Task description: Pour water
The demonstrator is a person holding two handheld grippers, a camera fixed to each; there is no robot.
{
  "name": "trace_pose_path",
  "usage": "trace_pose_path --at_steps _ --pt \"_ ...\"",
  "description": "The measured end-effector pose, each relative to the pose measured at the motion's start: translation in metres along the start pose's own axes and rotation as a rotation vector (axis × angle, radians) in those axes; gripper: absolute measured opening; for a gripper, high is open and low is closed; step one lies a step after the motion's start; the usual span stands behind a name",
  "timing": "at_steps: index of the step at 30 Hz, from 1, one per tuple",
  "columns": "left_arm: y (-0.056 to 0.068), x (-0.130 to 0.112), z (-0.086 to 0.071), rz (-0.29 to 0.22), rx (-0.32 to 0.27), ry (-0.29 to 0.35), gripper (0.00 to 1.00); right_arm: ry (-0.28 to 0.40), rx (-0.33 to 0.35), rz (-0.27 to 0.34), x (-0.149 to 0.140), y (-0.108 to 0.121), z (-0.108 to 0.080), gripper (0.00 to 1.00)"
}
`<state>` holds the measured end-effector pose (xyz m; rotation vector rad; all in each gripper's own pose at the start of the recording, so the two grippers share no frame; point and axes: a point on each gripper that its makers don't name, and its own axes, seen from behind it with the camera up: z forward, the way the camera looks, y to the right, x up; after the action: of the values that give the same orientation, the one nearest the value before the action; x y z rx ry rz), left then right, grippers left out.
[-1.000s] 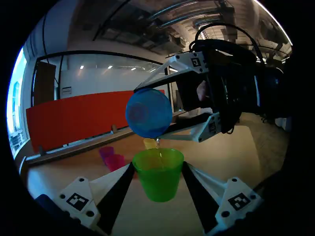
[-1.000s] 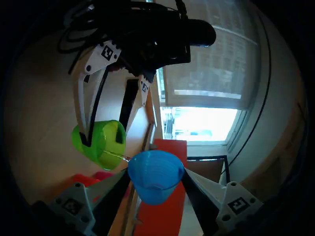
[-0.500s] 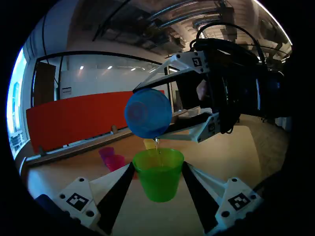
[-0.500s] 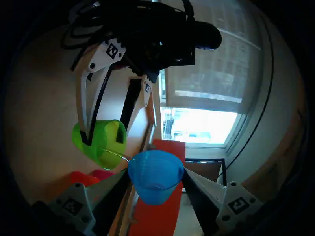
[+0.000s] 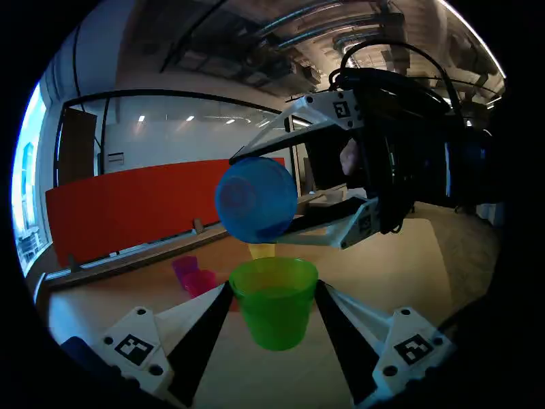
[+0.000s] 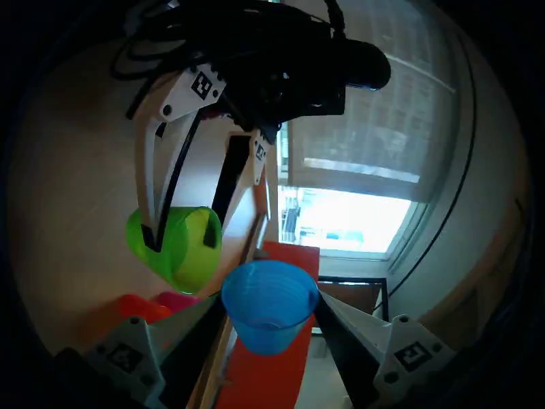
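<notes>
Two cups are pinched in my grippers, both held over the pale table (image 5: 415,273). Nearest in the left gripper view, the left gripper (image 5: 274,293) presses both fingers against the sides of an upright green cup (image 5: 274,320), and a liquid level shows through its wall. Just above its rim hangs the blue cup (image 5: 255,199), tipped on its side with its base toward me and clamped between the right gripper (image 5: 257,203) fingers. Behind them a yellow cup (image 5: 262,250) and pink cups (image 5: 193,275) stand on the table. Farthest back runs a red partition (image 5: 136,198).
</notes>
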<state>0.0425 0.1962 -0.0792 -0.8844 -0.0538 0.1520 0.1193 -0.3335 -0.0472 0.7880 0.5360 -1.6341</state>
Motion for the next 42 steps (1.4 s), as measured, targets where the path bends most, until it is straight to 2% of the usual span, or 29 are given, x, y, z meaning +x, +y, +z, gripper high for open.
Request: trace_pose_path --at_steps 12,24,33,36,42 --pt "0.0 0.002 -0.001 0.0 0.003 0.003 0.87 0.004 -0.006 -0.047 0.002 -0.001 -0.004 0.92" --pt "-0.001 0.002 -0.001 0.001 0.005 0.004 0.87 0.0 -0.022 -0.034 0.002 0.001 -0.001 0.92" --pt "-0.003 0.001 -0.002 -0.01 0.004 -0.004 0.87 0.006 -0.035 0.049 -0.001 0.008 -0.001 0.92" --pt "-0.005 0.002 -0.003 -0.015 0.006 -0.006 0.87 0.005 -0.04 0.097 -0.004 0.007 0.0 0.92" --pt "-0.008 0.001 -0.005 -0.022 0.007 -0.017 0.87 -0.002 -0.058 0.24 -0.015 0.006 0.002 0.92"
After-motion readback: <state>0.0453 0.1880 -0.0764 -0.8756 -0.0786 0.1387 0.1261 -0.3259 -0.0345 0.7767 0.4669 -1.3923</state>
